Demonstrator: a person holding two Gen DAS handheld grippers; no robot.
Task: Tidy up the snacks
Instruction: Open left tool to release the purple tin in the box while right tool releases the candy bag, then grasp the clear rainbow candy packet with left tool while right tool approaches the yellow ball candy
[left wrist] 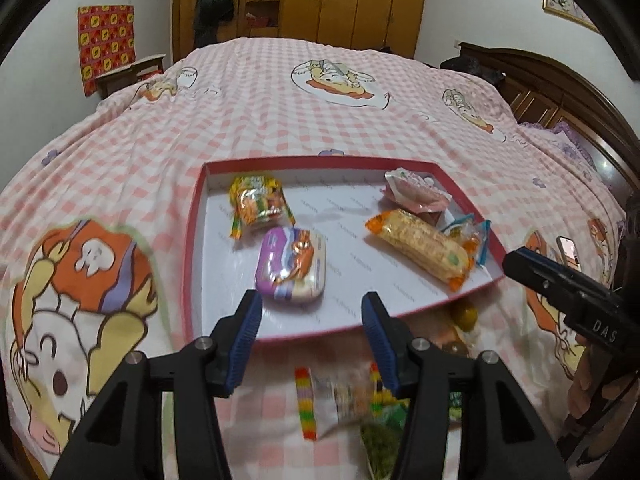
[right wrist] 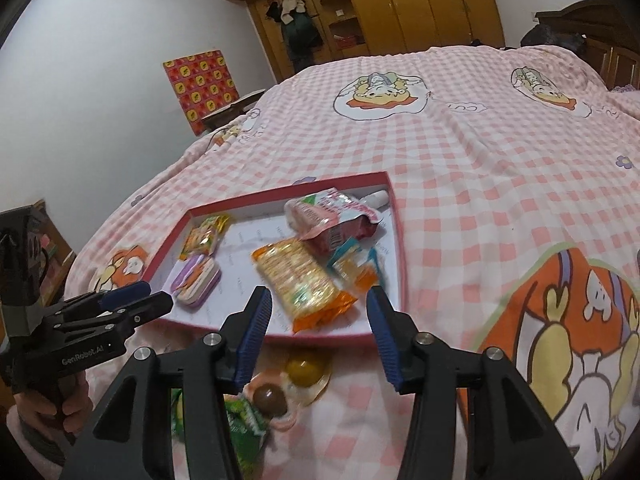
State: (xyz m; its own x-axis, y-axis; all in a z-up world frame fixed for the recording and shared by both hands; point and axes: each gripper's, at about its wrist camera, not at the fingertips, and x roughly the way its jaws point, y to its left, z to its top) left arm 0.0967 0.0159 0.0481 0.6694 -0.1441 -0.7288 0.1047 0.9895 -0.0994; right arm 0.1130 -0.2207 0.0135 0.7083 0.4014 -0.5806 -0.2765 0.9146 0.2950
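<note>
A red-rimmed tray [left wrist: 192, 240] [right wrist: 400, 264] lies on the pink checked bed cover. It holds a colourful candy bag [left wrist: 256, 200], a purple pack [left wrist: 292, 264] [right wrist: 196, 276], a yellow cracker pack with orange ends [left wrist: 420, 248] [right wrist: 304, 284], a pink-red pouch [left wrist: 416, 196] [right wrist: 336, 216] and a small blue-edged packet [left wrist: 472, 236] [right wrist: 352, 264]. My left gripper [left wrist: 312, 320] [right wrist: 148, 298] hovers open at the tray's near rim, just short of the purple pack. My right gripper [right wrist: 318, 316] [left wrist: 520, 264] is open too. The cracker pack's near end shows between its fingers, untouched by the pads.
Loose snacks lie on the cover in front of the tray: a rainbow-striped packet [left wrist: 332, 396], a green bag [left wrist: 380, 436] [right wrist: 244, 424], a yellow jelly cup [right wrist: 304, 368] and a brown one [right wrist: 272, 398]. A phone [left wrist: 568, 250] lies at the right. A hand [right wrist: 52, 404] grips the left tool.
</note>
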